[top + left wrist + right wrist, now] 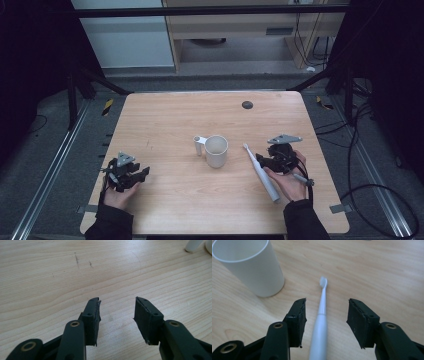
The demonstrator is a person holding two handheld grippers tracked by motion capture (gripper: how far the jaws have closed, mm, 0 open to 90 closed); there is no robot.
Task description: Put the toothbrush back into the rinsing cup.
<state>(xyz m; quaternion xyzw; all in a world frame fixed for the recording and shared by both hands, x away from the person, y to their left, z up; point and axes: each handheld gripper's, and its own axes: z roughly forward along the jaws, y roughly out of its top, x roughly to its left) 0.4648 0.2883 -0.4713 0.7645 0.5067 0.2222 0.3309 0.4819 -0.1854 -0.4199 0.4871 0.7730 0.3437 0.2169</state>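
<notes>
Right gripper (325, 315) straddling the slim white plastic toothbrush (320, 322)
Fingers spread, ungripped — brush's long axis runs between them, bristles toward the surface's far edge.

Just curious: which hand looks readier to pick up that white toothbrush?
The right gripper: its open fingers straddle the white electric toothbrush. The left gripper hangs over bare wooden table.

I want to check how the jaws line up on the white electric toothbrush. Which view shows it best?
The right gripper view: the white electric toothbrush lies flat on the table, running between the open jaws with its bristle head pointing away. The high view shows it whole but small, beside the right gripper.
</notes>
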